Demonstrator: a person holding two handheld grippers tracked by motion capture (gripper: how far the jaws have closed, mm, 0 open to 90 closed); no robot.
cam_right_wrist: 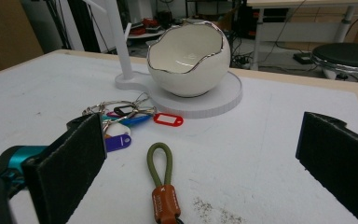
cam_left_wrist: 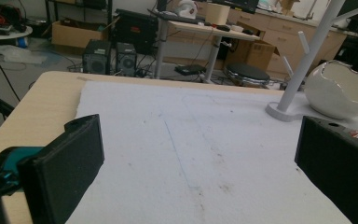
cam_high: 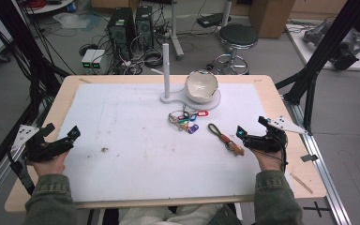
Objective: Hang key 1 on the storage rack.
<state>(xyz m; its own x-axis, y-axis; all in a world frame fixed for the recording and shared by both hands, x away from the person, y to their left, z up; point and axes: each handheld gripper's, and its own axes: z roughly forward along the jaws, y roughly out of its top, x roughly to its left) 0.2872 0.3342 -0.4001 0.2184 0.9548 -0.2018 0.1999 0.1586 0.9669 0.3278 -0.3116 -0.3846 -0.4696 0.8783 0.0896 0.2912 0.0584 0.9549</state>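
Note:
A bunch of key rings with coloured tags (cam_high: 184,120) (cam_right_wrist: 121,122) lies mid-table in front of a white stand (cam_high: 190,99) (cam_right_wrist: 200,103). That stand carries a cracked-egg bowl (cam_high: 201,86) (cam_right_wrist: 189,58) (cam_left_wrist: 338,91) and a thin branched post (cam_high: 166,70) (cam_left_wrist: 303,56). An olive loop strap with a brown leather tab (cam_high: 224,138) (cam_right_wrist: 162,184) lies just left of my right gripper (cam_high: 249,128) (cam_right_wrist: 200,172), which stands open and holds nothing. My left gripper (cam_high: 62,133) (cam_left_wrist: 200,168) rests open at the table's left edge, far from all of these.
A white mat (cam_high: 136,154) covers most of the wooden table (cam_high: 37,183), with a small brown speck (cam_high: 104,150) on it. Beyond the far edge stand a round stool (cam_high: 237,37), computer towers (cam_high: 122,28) and cables on the floor.

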